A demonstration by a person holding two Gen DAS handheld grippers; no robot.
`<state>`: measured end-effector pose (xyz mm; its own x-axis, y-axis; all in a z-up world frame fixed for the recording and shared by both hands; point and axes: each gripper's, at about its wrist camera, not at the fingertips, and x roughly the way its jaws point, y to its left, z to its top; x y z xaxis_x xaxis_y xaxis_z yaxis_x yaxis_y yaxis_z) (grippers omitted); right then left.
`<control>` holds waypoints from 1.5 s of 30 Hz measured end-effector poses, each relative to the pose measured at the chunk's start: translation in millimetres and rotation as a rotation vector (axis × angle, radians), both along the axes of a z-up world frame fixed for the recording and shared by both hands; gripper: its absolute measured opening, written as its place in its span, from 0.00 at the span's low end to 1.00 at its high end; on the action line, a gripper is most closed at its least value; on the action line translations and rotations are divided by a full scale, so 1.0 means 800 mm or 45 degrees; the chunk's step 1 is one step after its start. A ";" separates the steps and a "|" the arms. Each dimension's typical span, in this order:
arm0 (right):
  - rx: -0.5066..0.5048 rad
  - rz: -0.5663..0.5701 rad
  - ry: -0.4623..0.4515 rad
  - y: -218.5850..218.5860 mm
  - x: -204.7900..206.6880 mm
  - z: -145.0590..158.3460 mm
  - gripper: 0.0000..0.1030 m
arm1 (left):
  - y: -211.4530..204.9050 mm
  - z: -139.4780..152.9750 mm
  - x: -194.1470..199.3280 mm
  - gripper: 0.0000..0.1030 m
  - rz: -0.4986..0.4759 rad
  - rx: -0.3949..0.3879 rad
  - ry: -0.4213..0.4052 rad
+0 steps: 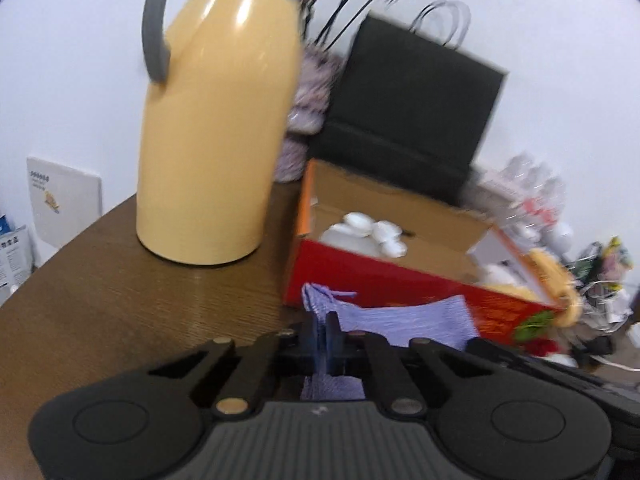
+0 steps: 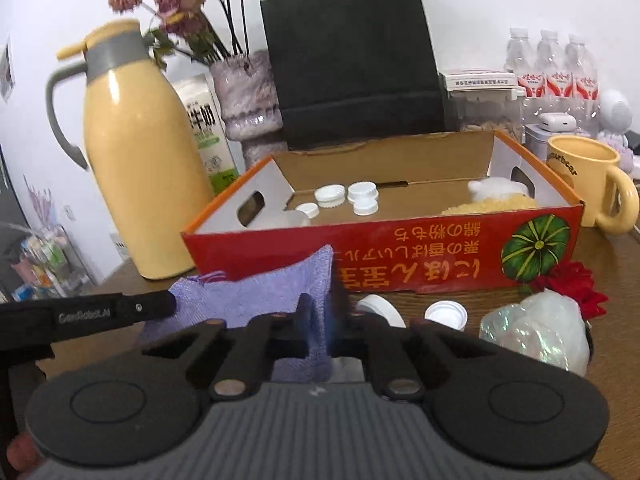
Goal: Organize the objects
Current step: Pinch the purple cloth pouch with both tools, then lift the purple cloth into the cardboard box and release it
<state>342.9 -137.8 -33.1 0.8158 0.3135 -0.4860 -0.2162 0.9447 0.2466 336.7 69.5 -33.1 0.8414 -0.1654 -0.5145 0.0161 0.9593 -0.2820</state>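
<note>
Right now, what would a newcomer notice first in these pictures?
A tall yellow thermos jug with a grey handle stands left of the open red cardboard box. In front of the box, both tongs, left and right, are shut on a lilac knitted cloth.

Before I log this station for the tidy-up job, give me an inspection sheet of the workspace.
Surface: brown wooden table, crowded.
Job's things: purple cloth in front of the red cardboard box; white caps inside, two white lids outside on the table.
Clutter: yellow thermos, black paper bag, yellow mug, water bottles, dried flowers, crinkled plastic wrap.
Grippers: left claw and right claw both shut on the cloth.
Cables: nothing seen.
Surroundings: white wall, shelf at left.
</note>
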 end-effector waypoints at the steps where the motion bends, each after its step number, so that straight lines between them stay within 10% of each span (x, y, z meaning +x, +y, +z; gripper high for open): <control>1: -0.009 0.012 -0.019 -0.001 -0.014 0.007 0.06 | -0.004 0.008 -0.016 0.02 -0.019 -0.001 -0.014; 12: -0.156 -0.002 0.013 -0.058 -0.241 0.005 0.06 | -0.083 -0.009 -0.208 0.02 -0.249 0.066 0.112; 25: -0.148 -0.122 0.142 -0.106 -0.286 -0.027 0.28 | -0.115 -0.041 -0.256 0.38 -0.315 0.240 0.169; 28: -0.152 -0.114 0.135 -0.104 -0.276 -0.030 0.33 | -0.119 -0.043 -0.255 0.18 -0.323 0.256 0.158; 31: -0.184 -0.079 0.129 -0.099 -0.270 -0.031 0.08 | -0.124 -0.040 -0.253 0.03 -0.322 0.267 0.136; 39: -0.244 -0.071 -0.081 -0.094 -0.245 0.031 0.08 | -0.119 0.027 -0.198 0.01 -0.497 0.150 -0.054; 45: -0.222 -0.082 -0.262 -0.115 -0.089 0.128 0.08 | -0.140 0.115 -0.027 0.01 -0.552 0.154 -0.192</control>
<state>271.3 -229.9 69.3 0.9186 0.1837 -0.3498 -0.1827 0.9825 0.0359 315.4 -42.3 59.3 0.7748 -0.4644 -0.4290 0.4546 0.8808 -0.1325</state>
